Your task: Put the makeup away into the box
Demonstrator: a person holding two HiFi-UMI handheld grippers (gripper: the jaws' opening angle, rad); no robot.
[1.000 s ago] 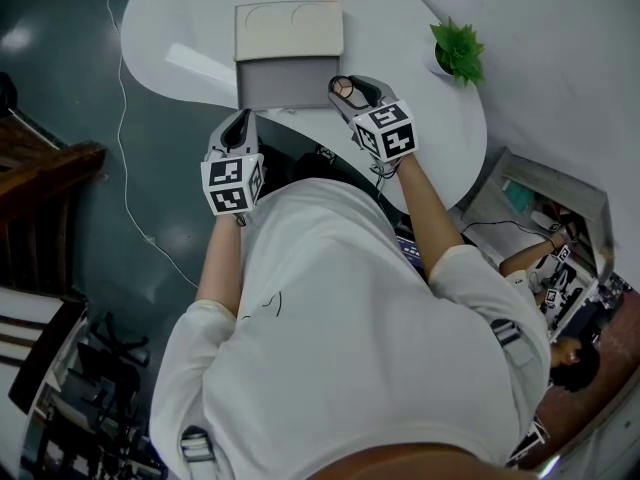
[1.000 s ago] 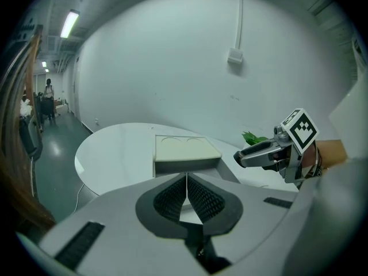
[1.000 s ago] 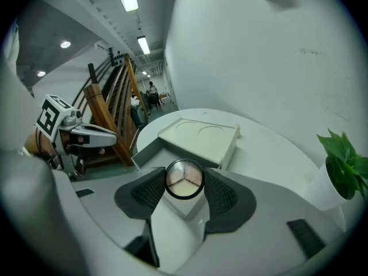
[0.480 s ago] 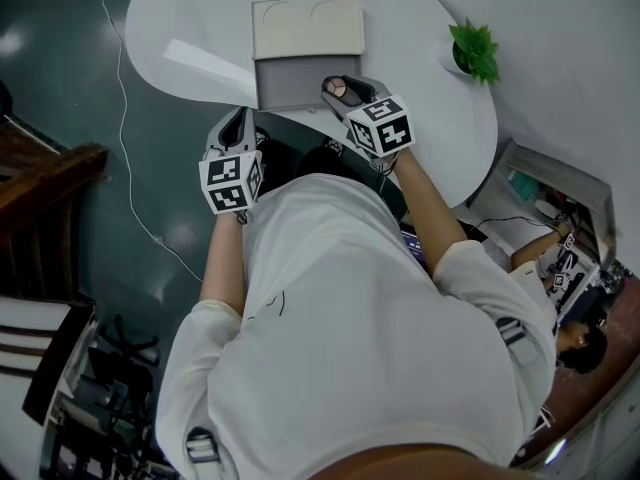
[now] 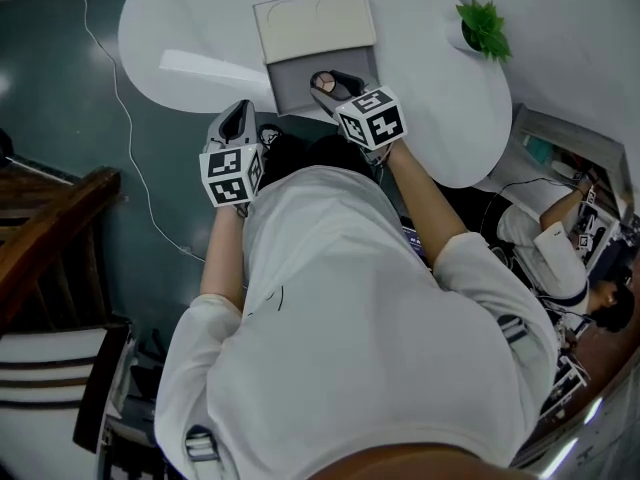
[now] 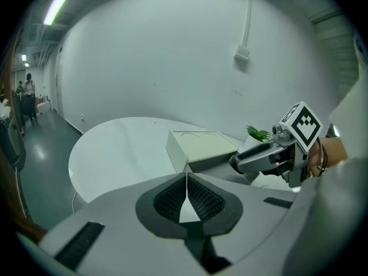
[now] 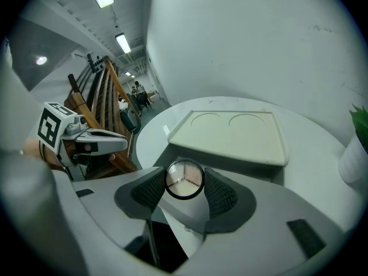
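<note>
**A:** so the right tool clamps a round glossy compact in ribbed pads, over the open cream box?

**B:** yep. The left tool is pinched together, empty. Only the right gripper view shows the three powder wedges.

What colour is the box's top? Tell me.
Cream; the box top shows best in the right gripper view.

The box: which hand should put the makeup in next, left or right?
Right. The right gripper holds the round makeup between its fingers, right at the open box. The left gripper is shut on nothing and sits back from the box.
</note>
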